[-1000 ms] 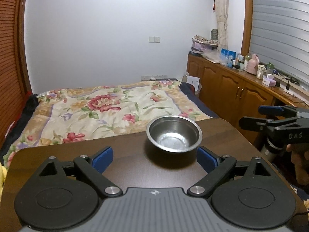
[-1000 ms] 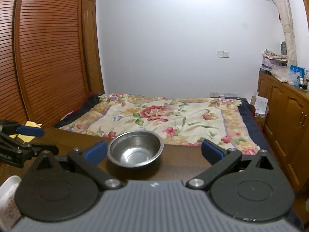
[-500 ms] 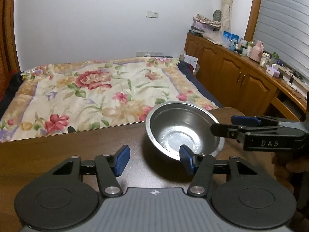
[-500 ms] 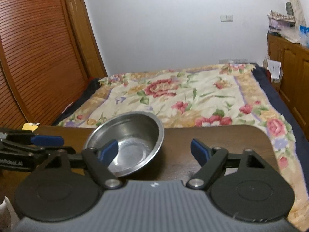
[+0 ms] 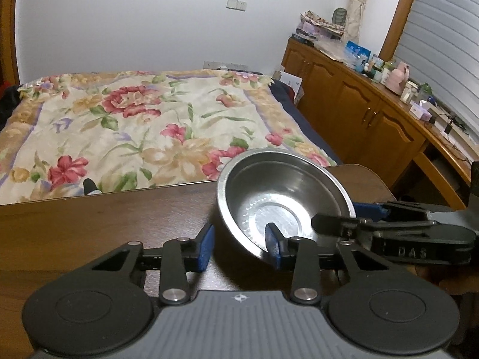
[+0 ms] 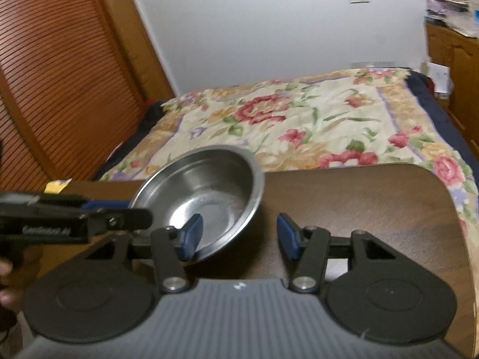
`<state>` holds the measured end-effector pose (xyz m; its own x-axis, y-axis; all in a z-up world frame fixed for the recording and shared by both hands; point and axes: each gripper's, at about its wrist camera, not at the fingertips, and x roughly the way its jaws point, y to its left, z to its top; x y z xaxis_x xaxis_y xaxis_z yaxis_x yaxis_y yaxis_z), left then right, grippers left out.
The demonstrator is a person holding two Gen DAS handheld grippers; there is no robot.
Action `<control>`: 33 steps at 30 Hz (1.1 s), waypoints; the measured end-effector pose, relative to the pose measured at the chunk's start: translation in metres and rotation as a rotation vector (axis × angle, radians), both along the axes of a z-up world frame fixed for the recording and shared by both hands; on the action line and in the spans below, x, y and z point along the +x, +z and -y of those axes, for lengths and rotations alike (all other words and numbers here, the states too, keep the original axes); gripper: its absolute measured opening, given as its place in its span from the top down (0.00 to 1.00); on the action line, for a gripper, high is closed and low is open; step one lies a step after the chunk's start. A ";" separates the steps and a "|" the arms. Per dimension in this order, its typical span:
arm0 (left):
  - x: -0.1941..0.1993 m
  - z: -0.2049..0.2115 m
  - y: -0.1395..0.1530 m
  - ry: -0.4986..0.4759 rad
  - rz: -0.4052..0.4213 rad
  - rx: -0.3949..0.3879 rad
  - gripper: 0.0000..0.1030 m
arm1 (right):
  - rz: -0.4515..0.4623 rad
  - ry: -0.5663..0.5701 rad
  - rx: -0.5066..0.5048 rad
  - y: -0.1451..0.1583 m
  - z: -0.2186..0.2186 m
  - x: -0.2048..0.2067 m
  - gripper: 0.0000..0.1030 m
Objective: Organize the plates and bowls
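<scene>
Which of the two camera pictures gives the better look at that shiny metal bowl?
The left wrist view: the metal bowl is sharp there, its whole rim and inside visible. In the right wrist view the same bowl is blurred, and the left gripper covers part of its rim.

The brown table (image 5: 89,224) lies bare to the left of the steel bowl (image 5: 281,197), with open passage there; the bowl sits near the far edge, tilted, so little room remains behind it before the flowered bed (image 5: 143,119); the left gripper (image 5: 239,243) straddles the bowl's near rim, one finger inside; the right gripper (image 6: 239,233) does likewise from the other side, crowding the near approach; right of the bowl the tabletop (image 6: 374,203) is free; a wooden cabinet (image 5: 359,110) bounds the right, a slatted door (image 6: 54,74) the left, seemingly well apart.
</scene>
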<state>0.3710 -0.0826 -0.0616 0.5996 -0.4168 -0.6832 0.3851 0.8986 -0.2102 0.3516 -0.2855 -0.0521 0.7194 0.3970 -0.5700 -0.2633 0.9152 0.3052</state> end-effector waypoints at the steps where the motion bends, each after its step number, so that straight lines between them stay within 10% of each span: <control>1: 0.001 0.000 -0.001 -0.004 -0.005 0.000 0.67 | -0.005 0.008 0.006 0.000 0.000 -0.001 0.47; 8: 0.000 0.000 -0.004 -0.003 -0.029 0.011 0.78 | -0.027 0.030 0.019 0.003 -0.003 -0.005 0.74; 33: -0.081 -0.002 0.062 -0.063 0.128 0.006 0.79 | 0.090 0.050 -0.009 0.058 0.006 -0.063 0.77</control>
